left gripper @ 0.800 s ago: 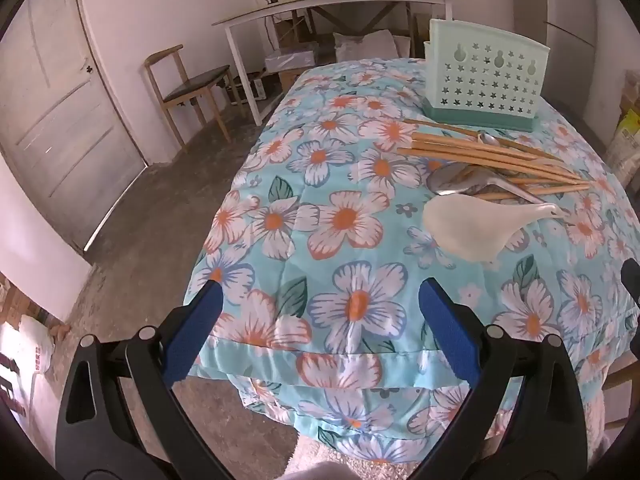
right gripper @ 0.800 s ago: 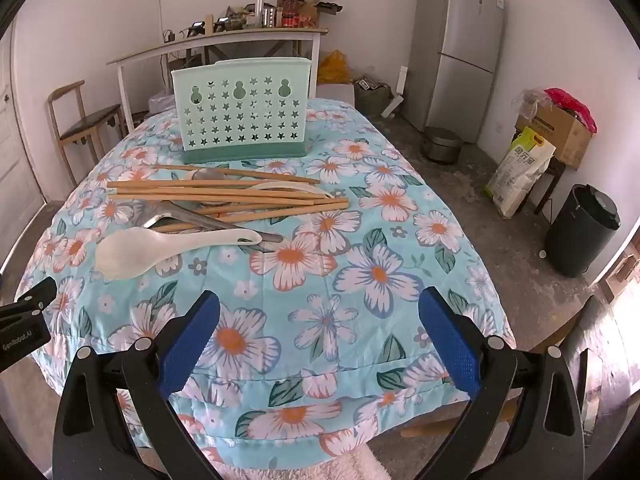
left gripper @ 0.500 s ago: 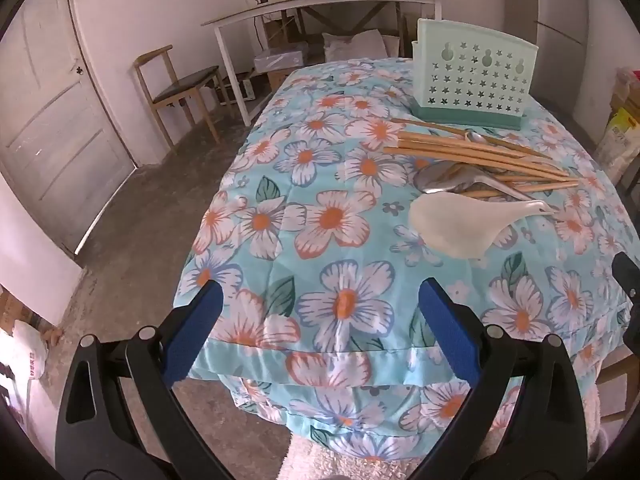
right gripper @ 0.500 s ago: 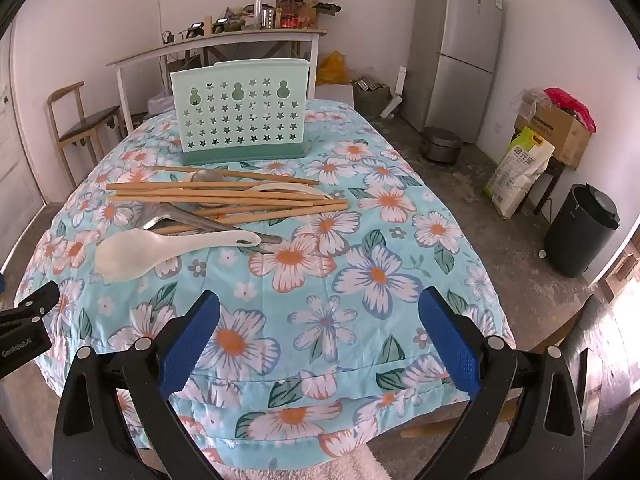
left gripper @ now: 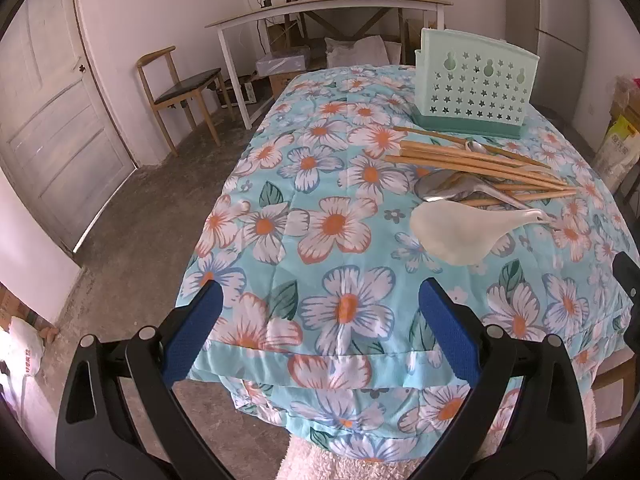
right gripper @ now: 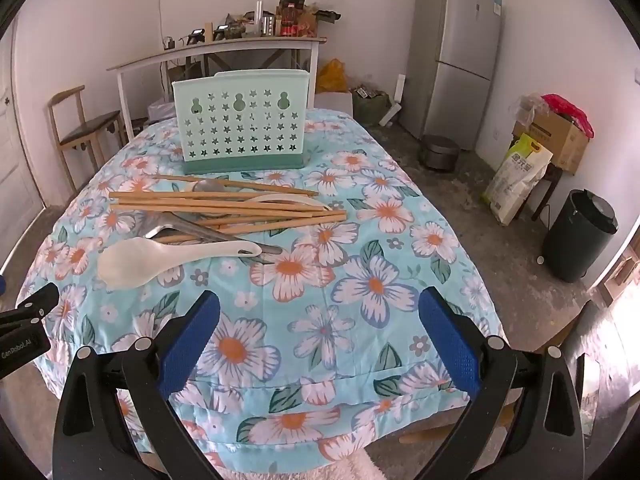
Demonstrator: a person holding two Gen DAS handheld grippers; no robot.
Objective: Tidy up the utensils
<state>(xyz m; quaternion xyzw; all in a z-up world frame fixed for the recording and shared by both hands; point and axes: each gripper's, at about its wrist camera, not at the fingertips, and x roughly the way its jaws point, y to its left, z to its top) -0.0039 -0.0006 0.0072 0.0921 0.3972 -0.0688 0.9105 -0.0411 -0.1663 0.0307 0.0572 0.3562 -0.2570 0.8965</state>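
Flowers cover the tablecloth under our two grippers. Our left gripper and right gripper both gape wide, with nothing between the jaws. At about eleven o'clock from the right gripper lies a pile: wooden chopsticks, metal spoons and a white rice paddle, all crossing each other. If we pull one, the others may roll off. Behind them at twelve o'clock stands the green holder; we cannot see anything inside.

Left gripper, right gripper: black frames, blue textured pads, silver screws.
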